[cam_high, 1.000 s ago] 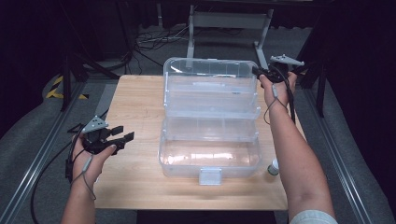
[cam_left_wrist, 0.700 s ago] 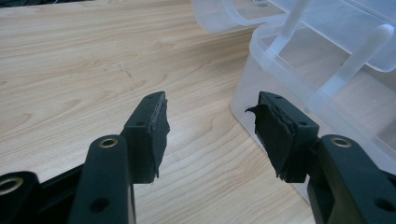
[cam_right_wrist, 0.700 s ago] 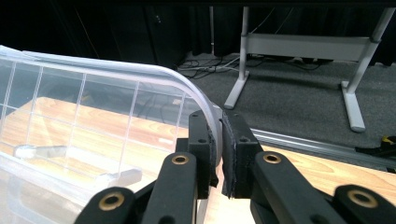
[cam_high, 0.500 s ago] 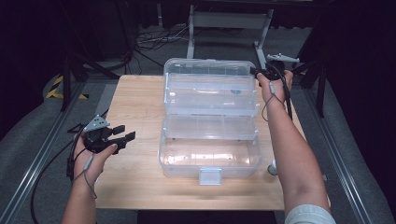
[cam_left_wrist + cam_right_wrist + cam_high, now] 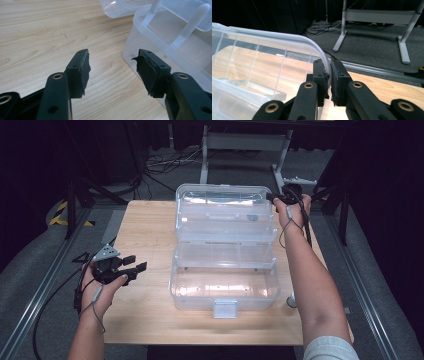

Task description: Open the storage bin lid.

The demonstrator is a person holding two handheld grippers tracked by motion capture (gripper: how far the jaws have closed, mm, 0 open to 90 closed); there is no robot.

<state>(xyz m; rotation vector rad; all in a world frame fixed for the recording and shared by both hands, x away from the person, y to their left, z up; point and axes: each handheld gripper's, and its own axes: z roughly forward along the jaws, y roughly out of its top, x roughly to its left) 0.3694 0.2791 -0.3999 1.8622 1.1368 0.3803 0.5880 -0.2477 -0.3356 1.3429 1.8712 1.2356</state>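
Clear plastic tiered storage box (image 5: 225, 250) stands open; right gripper (image 5: 329, 77) pinches its lid rim, left gripper (image 5: 112, 67) gapes empty, closing or loading remains.

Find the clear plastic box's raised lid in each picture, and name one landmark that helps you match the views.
High view: the lid stands at the far centre of the table, its right edge pinched by the right gripper.
Left gripper view: top right corner, above the box's base.
Right gripper view: left half, rim between the jaws.
Shared landmark: the wooden table.
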